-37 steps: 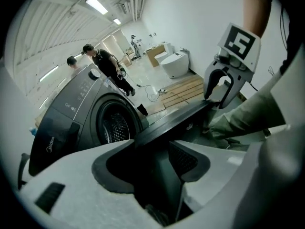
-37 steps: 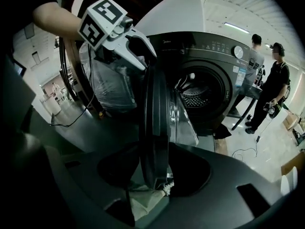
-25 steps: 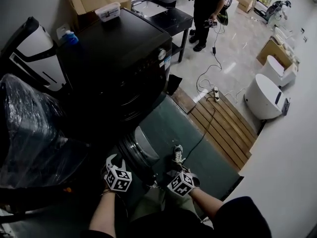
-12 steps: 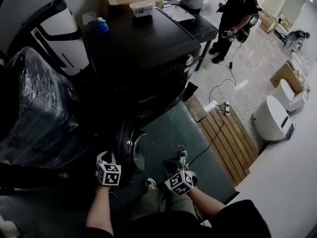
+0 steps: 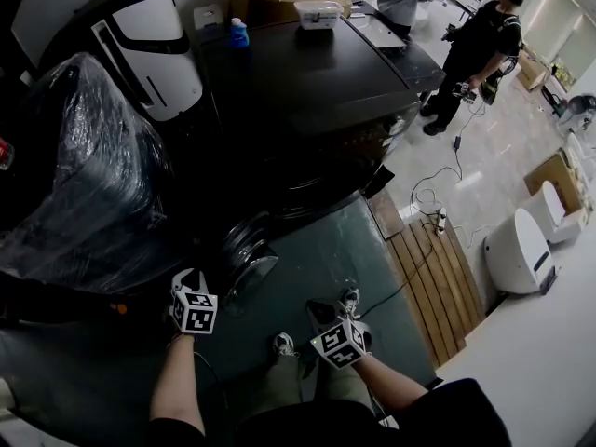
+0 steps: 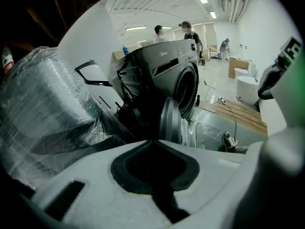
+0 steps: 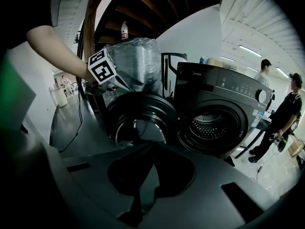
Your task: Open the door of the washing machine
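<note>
The black front-loading washing machine (image 5: 317,101) stands ahead of me. Its round door (image 5: 247,254) hangs swung out to the left, and the right gripper view shows the door (image 7: 140,120) beside the bare steel drum (image 7: 209,125). My left gripper (image 5: 191,291) is left of the door's edge and apart from it. Its jaws (image 6: 153,140) have just been closing, and they are shut with nothing between them. The left gripper view shows the door (image 6: 171,120) edge-on. My right gripper (image 5: 337,329) hangs low in front of the machine, with its jaws (image 7: 151,144) shut and empty.
A plastic-wrapped bundle (image 5: 84,184) and a white appliance (image 5: 158,45) crowd the left. A bottle (image 5: 239,33) and a small box (image 5: 318,12) sit on the machine. Two people (image 5: 480,45) stand back right, near floor cables (image 5: 438,217), a slatted board (image 5: 438,277) and a white unit (image 5: 517,250).
The door has swung further open to the left. My left gripper has drawn left, away from the door. The right gripper has stayed low in front, and my view has shifted left.
</note>
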Motion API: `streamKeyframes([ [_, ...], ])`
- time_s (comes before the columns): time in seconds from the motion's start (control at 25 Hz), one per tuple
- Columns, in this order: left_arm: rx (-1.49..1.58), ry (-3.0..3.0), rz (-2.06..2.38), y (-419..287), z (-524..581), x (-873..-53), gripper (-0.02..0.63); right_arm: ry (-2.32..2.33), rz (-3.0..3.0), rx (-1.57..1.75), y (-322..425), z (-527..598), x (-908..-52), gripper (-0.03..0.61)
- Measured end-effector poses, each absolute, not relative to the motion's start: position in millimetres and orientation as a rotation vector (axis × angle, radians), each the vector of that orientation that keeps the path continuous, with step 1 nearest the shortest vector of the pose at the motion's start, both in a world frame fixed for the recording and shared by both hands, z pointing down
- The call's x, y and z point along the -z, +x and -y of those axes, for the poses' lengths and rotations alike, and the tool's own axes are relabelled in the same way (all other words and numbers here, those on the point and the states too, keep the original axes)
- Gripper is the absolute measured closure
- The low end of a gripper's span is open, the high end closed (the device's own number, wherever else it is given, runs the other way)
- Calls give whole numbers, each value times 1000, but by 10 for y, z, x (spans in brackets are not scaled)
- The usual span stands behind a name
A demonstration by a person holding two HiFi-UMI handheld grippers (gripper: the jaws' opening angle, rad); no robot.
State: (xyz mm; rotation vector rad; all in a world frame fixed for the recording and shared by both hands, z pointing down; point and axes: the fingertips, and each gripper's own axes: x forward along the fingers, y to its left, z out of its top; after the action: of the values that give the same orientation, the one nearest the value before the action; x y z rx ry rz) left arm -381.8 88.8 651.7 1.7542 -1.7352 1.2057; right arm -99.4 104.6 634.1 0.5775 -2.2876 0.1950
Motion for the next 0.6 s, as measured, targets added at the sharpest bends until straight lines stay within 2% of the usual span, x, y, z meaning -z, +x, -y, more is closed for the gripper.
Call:
streamKeyframes([
  [0.24,-1165,1727,1732,-3934,-922,-6521,589,580,2293,-185,-1108,-955,-6244,571],
  [0.6,-985,1782,1817,-3721,-996,-6189,594,632,2313,-193,-1145,-823,-6045,571],
])
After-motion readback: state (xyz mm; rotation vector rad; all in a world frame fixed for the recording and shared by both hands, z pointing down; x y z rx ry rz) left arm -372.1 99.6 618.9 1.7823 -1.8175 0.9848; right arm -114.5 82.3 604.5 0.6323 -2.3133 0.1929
